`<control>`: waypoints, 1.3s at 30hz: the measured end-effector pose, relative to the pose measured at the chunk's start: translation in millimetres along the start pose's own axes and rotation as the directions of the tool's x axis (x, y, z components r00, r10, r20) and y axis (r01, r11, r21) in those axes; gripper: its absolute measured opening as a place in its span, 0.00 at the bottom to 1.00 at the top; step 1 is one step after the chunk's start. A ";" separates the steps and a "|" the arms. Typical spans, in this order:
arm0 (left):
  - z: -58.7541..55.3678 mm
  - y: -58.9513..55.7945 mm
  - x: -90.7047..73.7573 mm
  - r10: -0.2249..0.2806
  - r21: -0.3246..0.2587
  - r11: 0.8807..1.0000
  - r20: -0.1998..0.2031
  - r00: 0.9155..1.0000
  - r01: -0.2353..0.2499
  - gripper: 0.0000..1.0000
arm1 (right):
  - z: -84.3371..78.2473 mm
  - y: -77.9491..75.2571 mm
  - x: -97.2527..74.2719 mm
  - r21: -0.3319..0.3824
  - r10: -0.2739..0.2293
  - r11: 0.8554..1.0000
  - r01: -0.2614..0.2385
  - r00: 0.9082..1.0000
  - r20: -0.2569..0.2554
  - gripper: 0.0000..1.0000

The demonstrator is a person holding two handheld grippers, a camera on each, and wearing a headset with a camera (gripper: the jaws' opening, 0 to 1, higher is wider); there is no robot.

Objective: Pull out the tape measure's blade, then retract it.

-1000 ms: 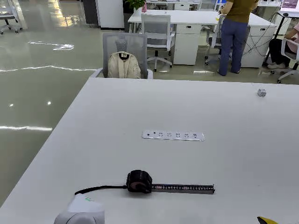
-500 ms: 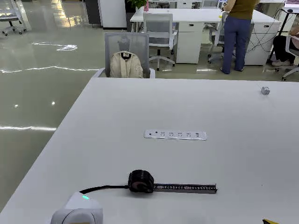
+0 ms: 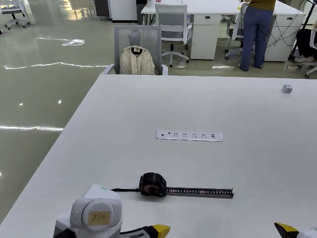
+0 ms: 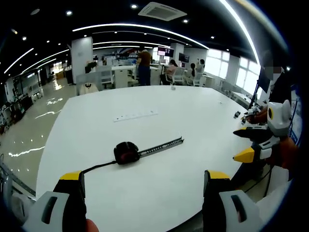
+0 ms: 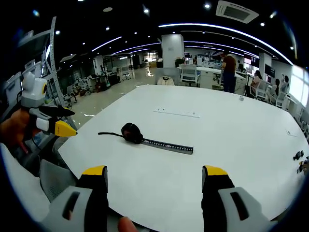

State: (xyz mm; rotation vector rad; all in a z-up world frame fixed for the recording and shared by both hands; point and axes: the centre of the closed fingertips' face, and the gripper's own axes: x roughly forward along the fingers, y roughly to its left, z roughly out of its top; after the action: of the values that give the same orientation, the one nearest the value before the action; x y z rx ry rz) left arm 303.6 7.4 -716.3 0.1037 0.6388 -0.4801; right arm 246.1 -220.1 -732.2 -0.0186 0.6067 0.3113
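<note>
Closest to the person, both grippers hang at the near edge of the white table [image 3: 148, 109], low and off its surface. The left gripper [image 4: 145, 176] points across the tabletop, its yellow-tipped jaws spread wide with nothing between them. In the head view it sits at the bottom left, one yellow tip showing. The right gripper [image 5: 154, 170] is posed the same way at the other side, level with the table edge, its jaws just as wide apart and holding nothing. From the left gripper view it appears off to the right, held in a hand.

Past the jaw tips, well apart from both grippers, the tape measure [image 3: 152, 184] lies on the table. Its case is round and black, with a dull reddish face in the left gripper view. The blade [image 3: 198, 192] is pulled out and lies flat on the surface, running from the case toward the person's right as a narrow dark strip with fine markings. A thin black strap [image 3: 124, 189] trails from the case's opposite side.

Farther along the table is a white power strip [image 3: 188, 136], and near the far right edge a small grey object [image 3: 287, 89]. Beyond the table a grey chair [image 3: 137, 34] carries a cream jacket [image 3: 137, 60]. Farther back a person [image 3: 256, 29] stands at white desks.
</note>
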 end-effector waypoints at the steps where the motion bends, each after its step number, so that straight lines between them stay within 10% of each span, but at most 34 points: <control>1: 0.3 -0.1 1.1 0.001 0.004 1.000 -0.001 1.000 -0.001 1.00 | -0.4 -0.5 0.2 0.000 -0.003 1.000 0.003 1.000 -0.003 0.83; 24: 0.7 14.4 36.8 0.055 -0.054 0.997 -0.001 0.999 -0.055 1.00 | -9.4 -7.5 31.7 -0.037 0.017 0.999 -0.019 0.998 -0.057 0.82; 39: -18.7 22.9 71.4 0.075 -0.103 0.991 -0.065 0.995 -0.081 0.98 | -13.9 -23.3 56.3 -0.074 0.016 0.997 -0.024 0.995 -0.098 0.80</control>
State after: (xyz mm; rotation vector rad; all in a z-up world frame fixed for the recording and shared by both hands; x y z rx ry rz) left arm 353.7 3.7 -775.0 0.0435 0.7165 -0.3679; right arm 288.9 -228.0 -777.1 -0.1003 0.6925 0.3541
